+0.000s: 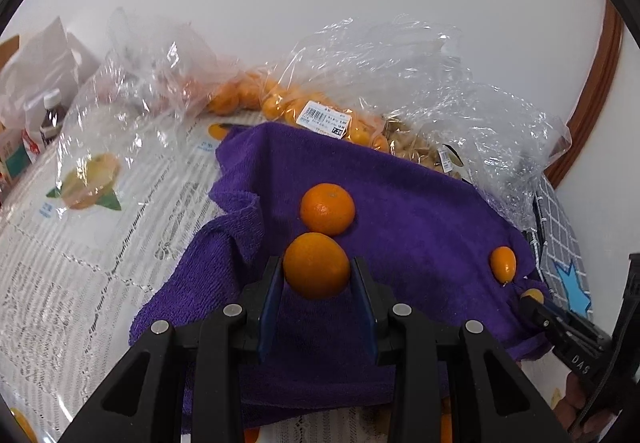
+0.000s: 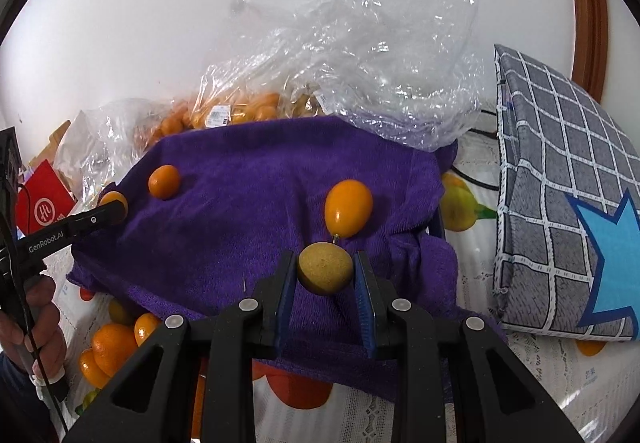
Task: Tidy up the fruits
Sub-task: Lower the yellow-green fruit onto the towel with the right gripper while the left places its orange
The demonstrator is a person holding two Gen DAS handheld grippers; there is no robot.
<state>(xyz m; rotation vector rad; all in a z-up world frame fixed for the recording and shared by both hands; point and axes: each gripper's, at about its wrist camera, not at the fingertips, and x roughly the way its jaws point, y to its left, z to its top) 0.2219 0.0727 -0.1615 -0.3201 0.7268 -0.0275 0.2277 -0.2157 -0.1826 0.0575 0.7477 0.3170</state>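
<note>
A purple towel (image 1: 420,211) lies on the table and also shows in the right wrist view (image 2: 248,179). My left gripper (image 1: 317,273) is shut on a mandarin (image 1: 316,263) just above the towel. A second mandarin (image 1: 327,208) rests on the towel right behind it. My right gripper (image 2: 325,269) is shut on a dull yellow-green round fruit (image 2: 325,268). A glossy orange oval fruit (image 2: 348,208) lies on the towel just beyond it and shows in the left wrist view (image 1: 503,263). A small mandarin (image 2: 164,181) sits at the towel's left.
Clear plastic bags (image 1: 360,55) of small oranges (image 1: 280,103) and pale fruit lie behind the towel. A grey checked cushion (image 2: 560,171) with a blue star stands at the right. Loose oranges (image 2: 114,347) lie off the towel's near left. Bottles and cartons (image 1: 36,131) stand far left.
</note>
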